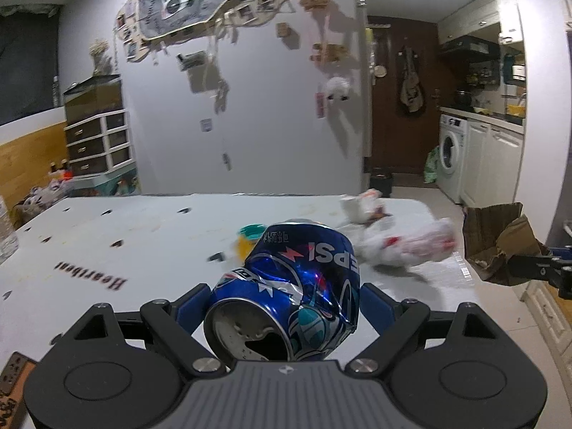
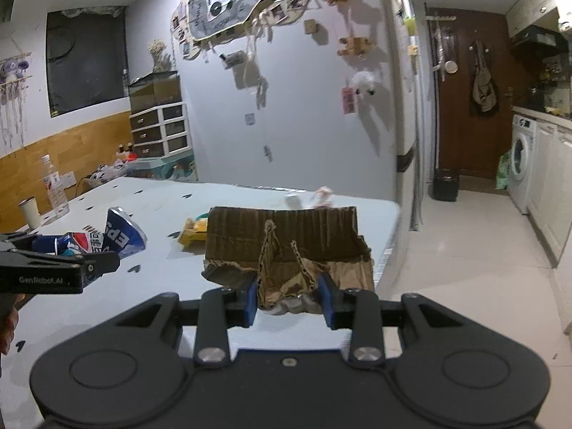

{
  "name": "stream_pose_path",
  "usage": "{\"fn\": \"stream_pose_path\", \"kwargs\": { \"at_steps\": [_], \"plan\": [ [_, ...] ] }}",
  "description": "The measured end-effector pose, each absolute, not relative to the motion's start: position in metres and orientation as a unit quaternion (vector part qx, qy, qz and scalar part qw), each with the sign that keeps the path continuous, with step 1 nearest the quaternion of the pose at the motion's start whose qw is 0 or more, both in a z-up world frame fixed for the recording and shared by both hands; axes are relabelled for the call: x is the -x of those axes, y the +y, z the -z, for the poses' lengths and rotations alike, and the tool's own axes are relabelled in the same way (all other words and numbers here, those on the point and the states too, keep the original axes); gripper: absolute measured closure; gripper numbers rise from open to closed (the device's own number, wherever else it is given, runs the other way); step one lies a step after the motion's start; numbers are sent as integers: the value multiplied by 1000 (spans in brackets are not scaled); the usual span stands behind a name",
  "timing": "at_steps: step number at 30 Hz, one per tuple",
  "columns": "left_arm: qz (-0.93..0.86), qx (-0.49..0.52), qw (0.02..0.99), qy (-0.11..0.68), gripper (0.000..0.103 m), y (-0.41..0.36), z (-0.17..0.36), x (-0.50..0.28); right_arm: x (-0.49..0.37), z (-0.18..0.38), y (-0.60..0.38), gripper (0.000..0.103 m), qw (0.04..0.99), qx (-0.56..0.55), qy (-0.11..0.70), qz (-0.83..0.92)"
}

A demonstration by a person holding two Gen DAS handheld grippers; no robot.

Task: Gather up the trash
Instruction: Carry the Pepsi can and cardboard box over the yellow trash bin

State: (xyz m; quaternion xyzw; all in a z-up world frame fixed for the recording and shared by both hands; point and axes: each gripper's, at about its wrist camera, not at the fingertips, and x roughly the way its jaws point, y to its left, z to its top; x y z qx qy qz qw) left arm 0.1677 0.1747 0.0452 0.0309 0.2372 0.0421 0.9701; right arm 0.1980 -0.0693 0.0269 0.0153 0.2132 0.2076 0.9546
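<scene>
My left gripper (image 1: 286, 296) is shut on a crushed blue Pepsi can (image 1: 296, 282) and holds it above the white table (image 1: 107, 236). The can also shows at the left of the right wrist view (image 2: 114, 239). My right gripper (image 2: 287, 295) is shut on a torn brown cardboard piece (image 2: 286, 239), held up near the table's right edge; it also shows at the right of the left wrist view (image 1: 500, 239). Crumpled white wrappers (image 1: 404, 239) and a white paper cup (image 1: 357, 207) lie on the far right of the table. A yellow and teal item (image 1: 250, 237) lies behind the can.
A clear plastic bottle (image 2: 53, 189) and a white cup (image 2: 30, 212) stand at the table's left edge. A black bin (image 2: 445, 184) stands on the floor by the brown door. A washing machine (image 2: 522, 168) and cabinets line the right wall.
</scene>
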Motion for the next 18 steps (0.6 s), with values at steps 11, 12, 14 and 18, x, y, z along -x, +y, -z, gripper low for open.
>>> {"fn": "stream_pose_path", "kwargs": {
  "at_steps": [11, 12, 14, 18],
  "plan": [
    [35, -41, 971, 232, 14, 74, -43, -172, -177, -23, -172, 67, 968, -37, 206, -141],
    [43, -43, 971, 233, 14, 63, -42, -173, -176, -20, -180, 67, 968, -38, 207, -134],
    [57, -45, 969, 235, 14, 44, -39, -176, -172, -15, -200, 67, 969, -42, 211, -119],
    [89, -55, 964, 244, 14, 2, -31, -184, -165, -2, -235, 67, 970, -47, 219, -93]
  ]
}}
